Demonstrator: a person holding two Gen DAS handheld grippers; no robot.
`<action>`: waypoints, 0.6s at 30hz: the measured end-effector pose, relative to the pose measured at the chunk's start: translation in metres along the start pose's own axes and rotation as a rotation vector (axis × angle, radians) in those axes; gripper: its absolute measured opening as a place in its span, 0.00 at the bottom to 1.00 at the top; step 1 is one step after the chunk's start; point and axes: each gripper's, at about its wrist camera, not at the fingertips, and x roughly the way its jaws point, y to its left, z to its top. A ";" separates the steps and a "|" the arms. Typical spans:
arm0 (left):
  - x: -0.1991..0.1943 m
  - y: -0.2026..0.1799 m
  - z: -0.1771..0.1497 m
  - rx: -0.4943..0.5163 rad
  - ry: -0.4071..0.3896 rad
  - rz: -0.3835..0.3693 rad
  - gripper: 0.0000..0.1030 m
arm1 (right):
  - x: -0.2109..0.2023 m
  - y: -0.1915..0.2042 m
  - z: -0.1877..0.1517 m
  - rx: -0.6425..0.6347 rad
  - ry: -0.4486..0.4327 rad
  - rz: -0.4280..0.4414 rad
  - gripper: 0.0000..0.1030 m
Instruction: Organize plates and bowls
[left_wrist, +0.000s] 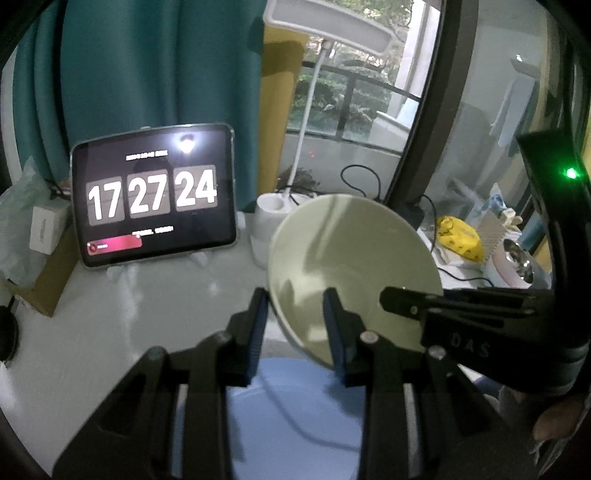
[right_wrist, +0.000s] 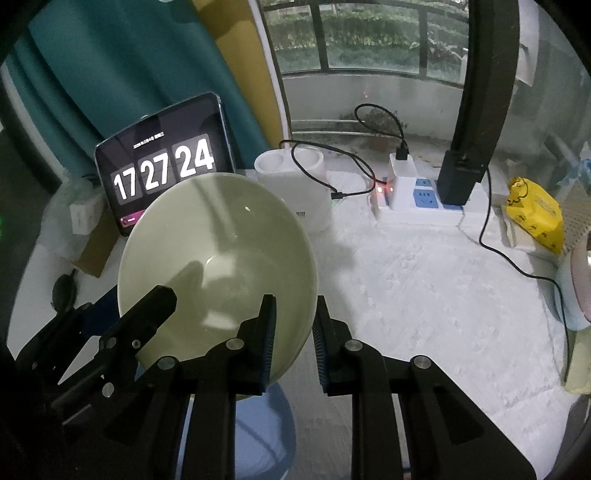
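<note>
1. The right gripper (right_wrist: 293, 347) is clamped on the rim of a pale green bowl (right_wrist: 218, 266), holding it tilted in the air.
2. The left gripper (left_wrist: 295, 332) is spread wide, one finger either side of the bowl's edge; I cannot tell whether it touches.
3. A blue plate (left_wrist: 291, 417) lies on the tabletop (right_wrist: 424, 295) beneath the bowl, near the front edge.
4. A tablet (left_wrist: 153, 194) showing 17 27 24 stands at the back edge.

You see a glossy, glazed-looking pale green bowl (right_wrist: 218, 258) above a smooth blue plate (left_wrist: 291, 413), both catching highlights. Your grippers' (right_wrist: 293, 332) black frames look like matt plastic with bare metal pins, their blue pads (right_wrist: 319, 343) ribbed. The white table (right_wrist: 424, 295) looks faintly textured, the tablet (left_wrist: 153, 195) screen glassy.
</note>
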 end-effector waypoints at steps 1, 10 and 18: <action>-0.004 -0.002 -0.001 0.001 -0.004 -0.001 0.30 | -0.003 -0.001 -0.001 0.000 -0.004 0.001 0.20; -0.029 -0.018 -0.010 0.006 -0.024 -0.010 0.30 | -0.035 -0.006 -0.017 -0.005 -0.040 0.005 0.20; -0.044 -0.036 -0.017 0.021 -0.034 -0.021 0.30 | -0.055 -0.016 -0.032 0.003 -0.058 0.005 0.20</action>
